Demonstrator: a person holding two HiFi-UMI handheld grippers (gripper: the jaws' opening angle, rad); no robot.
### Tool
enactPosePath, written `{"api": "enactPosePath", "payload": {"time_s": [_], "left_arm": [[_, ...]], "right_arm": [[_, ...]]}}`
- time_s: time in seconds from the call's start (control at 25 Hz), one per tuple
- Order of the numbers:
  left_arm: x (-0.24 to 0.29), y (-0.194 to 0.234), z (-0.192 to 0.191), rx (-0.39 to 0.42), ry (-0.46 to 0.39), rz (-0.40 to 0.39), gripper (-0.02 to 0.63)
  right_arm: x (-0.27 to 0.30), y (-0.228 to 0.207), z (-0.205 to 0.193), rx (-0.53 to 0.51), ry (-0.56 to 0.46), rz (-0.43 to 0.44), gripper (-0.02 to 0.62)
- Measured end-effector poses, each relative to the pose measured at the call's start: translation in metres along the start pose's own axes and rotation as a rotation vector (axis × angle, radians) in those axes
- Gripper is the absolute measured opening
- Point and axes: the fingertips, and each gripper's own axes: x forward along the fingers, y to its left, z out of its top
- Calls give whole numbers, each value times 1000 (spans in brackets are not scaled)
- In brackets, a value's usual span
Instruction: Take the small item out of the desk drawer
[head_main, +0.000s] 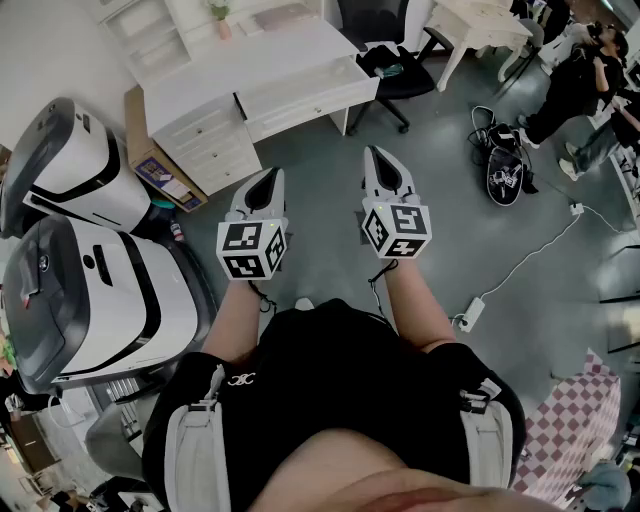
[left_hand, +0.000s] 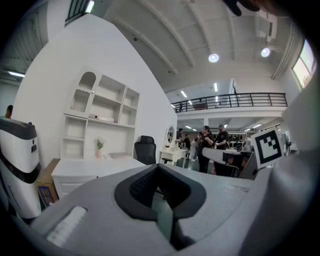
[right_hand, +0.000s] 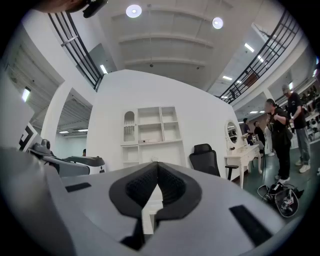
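The white desk (head_main: 262, 62) stands across the grey floor ahead of me, with a wide drawer (head_main: 312, 100) under its top and a stack of drawers (head_main: 212, 142) at its left. All drawer fronts look closed, and no small item shows. My left gripper (head_main: 266, 181) and right gripper (head_main: 380, 160) hang side by side in mid-air over the floor, well short of the desk and pointing toward it. Both are shut with nothing between the fingers. In the left gripper view the left gripper (left_hand: 159, 168) points past the desk (left_hand: 90, 168). The right gripper (right_hand: 156, 168) faces the shelf unit (right_hand: 152, 135).
A black office chair (head_main: 392, 62) sits at the desk's right end. A cardboard box (head_main: 160, 165) leans by the left drawers. Two large white machines (head_main: 90, 250) stand at my left. A bag (head_main: 503, 165) and a white cable with a power strip (head_main: 470, 312) lie on the floor to the right; people stand beyond.
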Motion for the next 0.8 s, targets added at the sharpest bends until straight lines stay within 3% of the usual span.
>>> {"api": "enactPosePath", "payload": {"time_s": [0.32,0.8], "left_arm": [[-12,-6,0,-4,-4,-3,14],[2,19,-4,-10,-7,-81,14]], "right_arm": [[-13,6,5,-9,-3,-1,-3],[3,21,-5,-22,5,-64,-3]]}}
